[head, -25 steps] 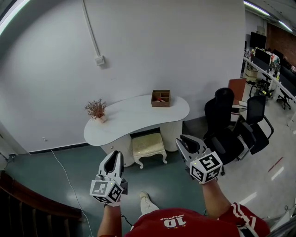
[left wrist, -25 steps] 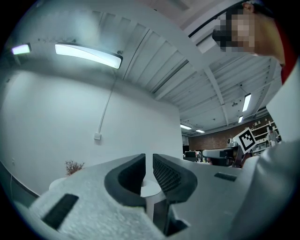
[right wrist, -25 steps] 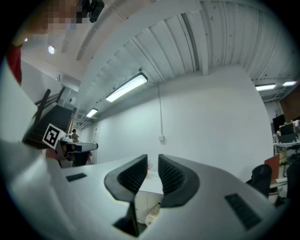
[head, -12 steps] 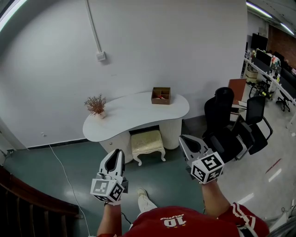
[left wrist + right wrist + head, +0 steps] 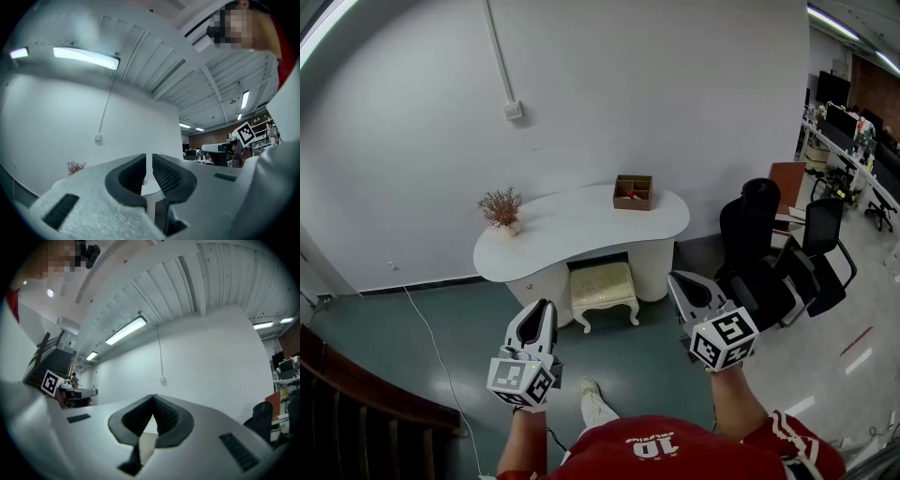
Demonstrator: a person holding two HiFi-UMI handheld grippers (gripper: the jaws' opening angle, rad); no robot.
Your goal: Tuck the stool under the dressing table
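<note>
Both closed, empty: left tool (image 5: pixel 542 309), right tool (image 5: pixel 682 281), well short of stool (image 5: pixel 603 289), partly under bench (image 5: pixel 572 230); fits pre-push or finished.

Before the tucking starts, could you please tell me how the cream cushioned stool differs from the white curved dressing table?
The cream cushioned stool is low and squarish; the white curved dressing table is taller, with a long kidney-shaped top. The stool's seat is bare; the table bears a brown wooden box and a dried plant. Both stand near the white wall.
</note>
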